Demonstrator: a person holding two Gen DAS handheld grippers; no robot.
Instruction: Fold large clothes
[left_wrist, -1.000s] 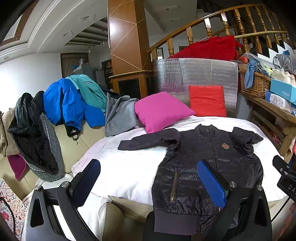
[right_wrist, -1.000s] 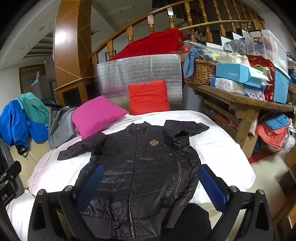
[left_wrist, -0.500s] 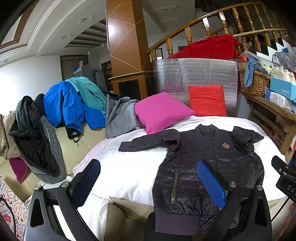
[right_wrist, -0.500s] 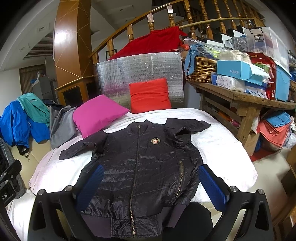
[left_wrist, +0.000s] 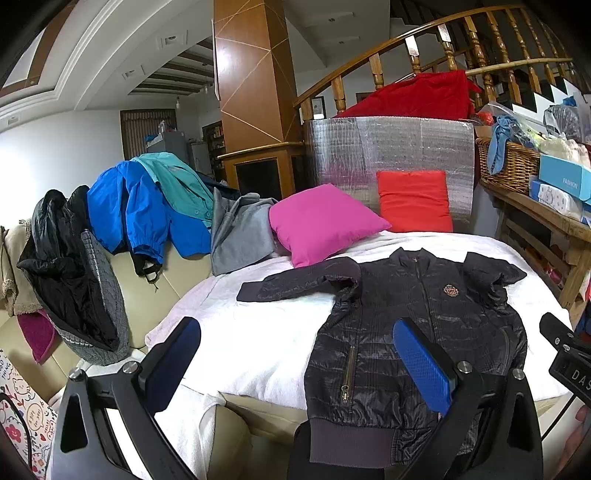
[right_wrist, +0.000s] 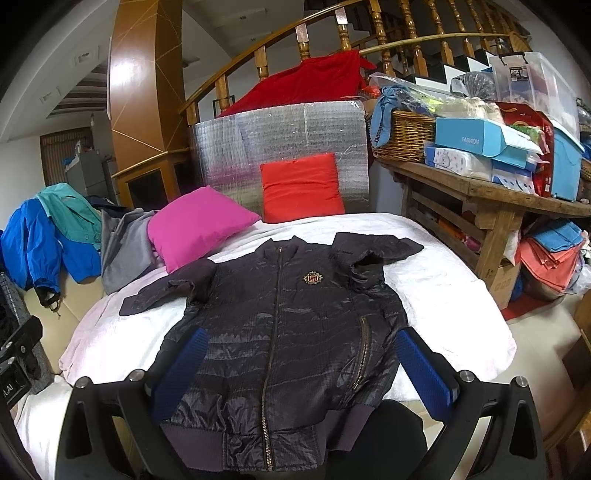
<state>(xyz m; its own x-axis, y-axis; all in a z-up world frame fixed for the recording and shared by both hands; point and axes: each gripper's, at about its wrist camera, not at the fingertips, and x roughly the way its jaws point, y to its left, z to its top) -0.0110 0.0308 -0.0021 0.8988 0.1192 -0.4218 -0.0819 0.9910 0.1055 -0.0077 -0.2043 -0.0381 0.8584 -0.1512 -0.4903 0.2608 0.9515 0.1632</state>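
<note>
Both grippers had barely shifted over the last second, drifting only slightly so the jacket sat a little lower and nearer in each view. The left gripper (left_wrist: 295, 354) hung with its blue-padded fingers spread wide and nothing between them, above the white bedcover (left_wrist: 251, 332) and the jacket's left side. The right gripper (right_wrist: 301, 363) was likewise spread wide and empty, framing the jacket's lower half without touching it. That stillness suggested folding had not begun; the likely first move was a reach for a sleeve or the hem.

The black jacket (right_wrist: 280, 332) lay front up and zipped on the bedcover, its ribbed hem hanging over the near edge. Its shell was thin, glossy, quilted in narrow bands and probably slippery. One sleeve (left_wrist: 295, 286) stretched flat toward the pink cushion (left_wrist: 321, 221); the other (right_wrist: 373, 251) lay crumpled near the collar. A gold-and-red crest (right_wrist: 312, 278) marked the chest, and metal zips ran down the front and across the pockets.
</note>
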